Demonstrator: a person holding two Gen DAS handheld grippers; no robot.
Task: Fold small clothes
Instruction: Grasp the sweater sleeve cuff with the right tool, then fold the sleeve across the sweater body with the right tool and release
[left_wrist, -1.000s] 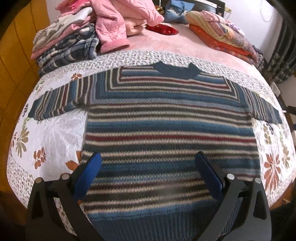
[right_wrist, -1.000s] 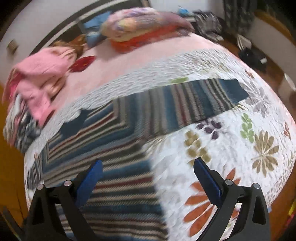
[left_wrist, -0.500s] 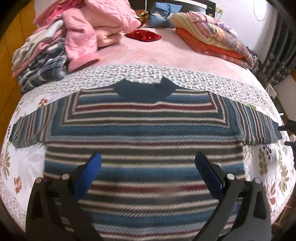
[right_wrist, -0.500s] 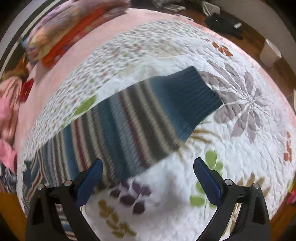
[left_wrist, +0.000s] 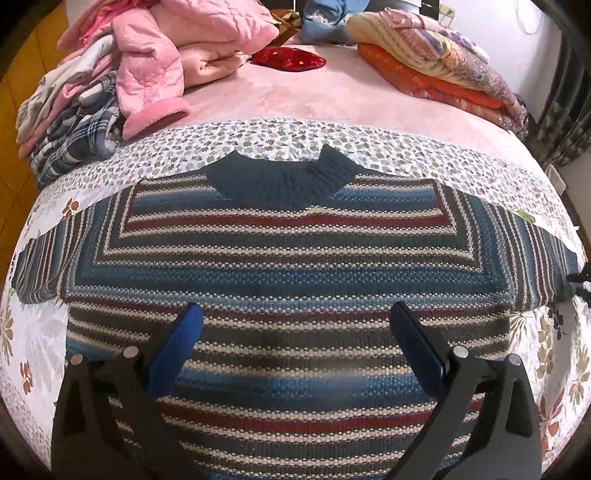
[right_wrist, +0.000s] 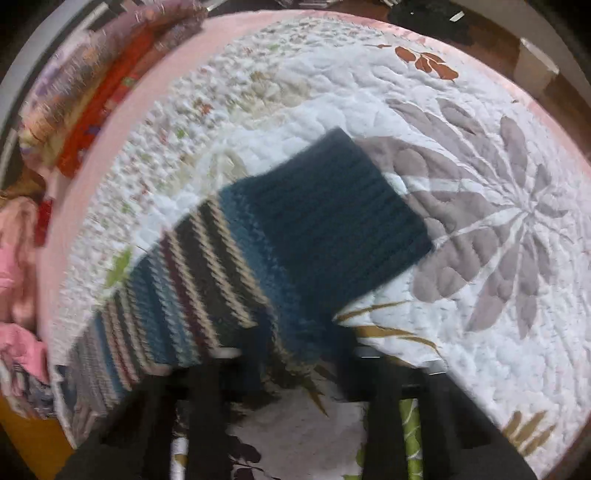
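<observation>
On quilt (left_wrist: 44, 332), sweater (left_wrist: 288, 280) flat, collar away, left claw (left_wrist: 295, 317) spread, right claw (right_wrist: 295, 354) state unclear

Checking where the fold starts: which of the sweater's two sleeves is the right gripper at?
The sleeve on the person's right, ending in the dark teal cuff; the right gripper sits at its edge. The other sleeve lies untouched.

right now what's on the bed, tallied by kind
striped sweater, laid flat: 1
pile of loose clothes: 1
stack of folded blankets: 1
red cushion: 1
blue cloth item behind the cushion: 1
total: 5
</observation>
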